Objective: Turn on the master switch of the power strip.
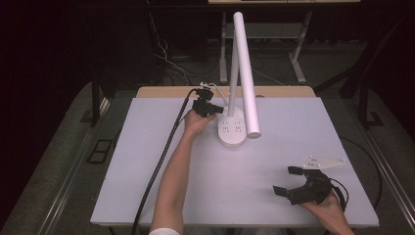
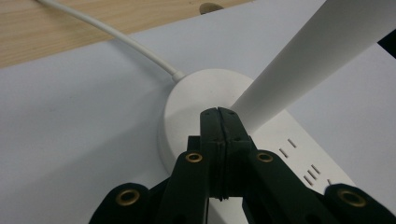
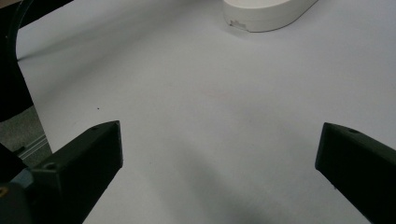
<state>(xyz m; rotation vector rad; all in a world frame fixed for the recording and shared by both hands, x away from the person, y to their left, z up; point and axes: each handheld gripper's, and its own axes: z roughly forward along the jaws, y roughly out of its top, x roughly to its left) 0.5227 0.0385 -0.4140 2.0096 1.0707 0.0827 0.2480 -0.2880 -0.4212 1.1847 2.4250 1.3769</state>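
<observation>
You see a smooth, matt white plastic lamp [image 1: 234, 128] on a matt pale table cover [image 1: 195, 186]; bare wood grain [image 2: 56, 32] shows behind; your grippers' jaws look matt black plastic.

My left gripper [image 2: 218, 112] hides where the lamp's arm [image 2: 303, 60] joins its base [image 2: 187, 107]; tip contact unclear. Socket slots [image 2: 310, 172] run off the frame edge. Right gripper view crops the base [image 3: 266, 16] at the top edge. High view: the sockets [image 1: 231, 129] are too small to read.
</observation>
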